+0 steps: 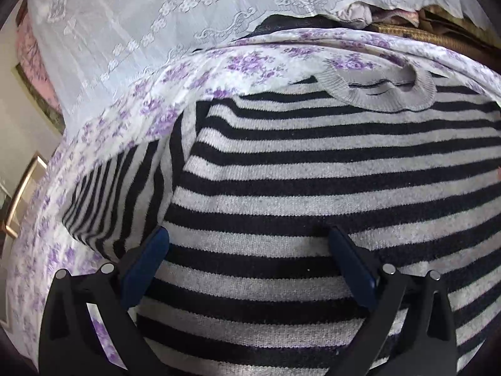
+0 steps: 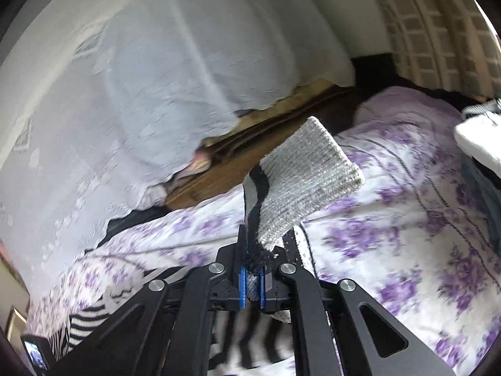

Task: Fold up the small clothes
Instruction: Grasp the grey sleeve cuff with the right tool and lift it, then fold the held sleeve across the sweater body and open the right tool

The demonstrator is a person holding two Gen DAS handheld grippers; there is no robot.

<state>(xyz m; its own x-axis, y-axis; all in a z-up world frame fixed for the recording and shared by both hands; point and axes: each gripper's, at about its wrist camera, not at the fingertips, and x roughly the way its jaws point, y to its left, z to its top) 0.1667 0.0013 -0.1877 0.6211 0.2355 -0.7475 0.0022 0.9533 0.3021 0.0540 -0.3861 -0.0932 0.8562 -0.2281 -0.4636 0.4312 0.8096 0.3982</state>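
- While the striped sweater [image 1: 313, 188] lies spread flat on the floral bedsheet [image 1: 250, 59], its grey ribbed collar [image 1: 379, 91] points away from the left gripper [image 1: 247, 244].
- That gripper hangs just over the sweater's body with its blue-padded fingers [image 1: 156, 244] wide apart — nothing between them.
- One sleeve [image 1: 125, 194] lies folded alongside the body on the left.
- The right gripper [image 2: 252, 282] is clamped tight on the other sleeve's grey cuff [image 2: 307, 172] — the cuff stands up above the bedsheet.
- A white lace cloth [image 1: 141, 25] drapes behind the bed.
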